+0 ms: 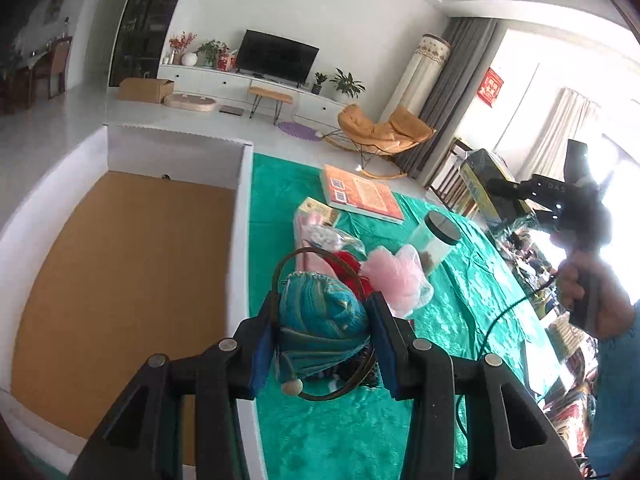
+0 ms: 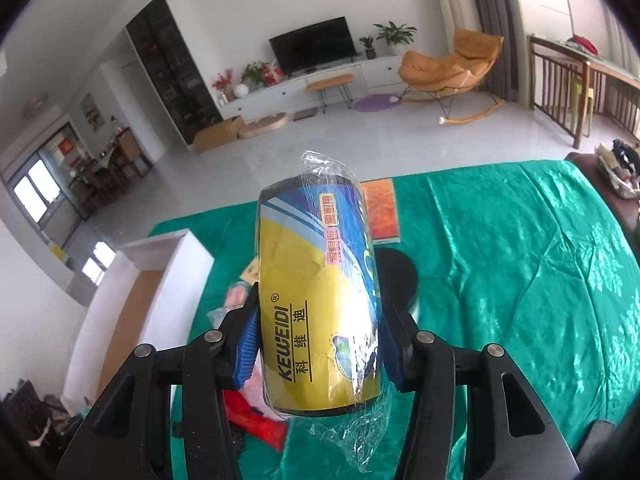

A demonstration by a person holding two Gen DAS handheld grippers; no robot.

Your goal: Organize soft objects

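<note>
Teal pouch, pink puff behind

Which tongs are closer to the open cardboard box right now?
Left. The left tongs, shut on a teal pouch, hang right beside the box; the right tongs, gripping a wrapped roll, sit farther off.

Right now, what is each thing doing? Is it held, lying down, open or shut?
Left gripper: shut on the teal pouch.
Teal pouch: held, lifted off the cloth.
Right gripper: shut on the wrapped roll.
Wrapped roll: held up, still in its plastic.
Box: open, nothing seen inside.
Pink puff: lying on the green cloth.
Jar: upright, lid on.
Orange book: lying flat, closed.
</note>
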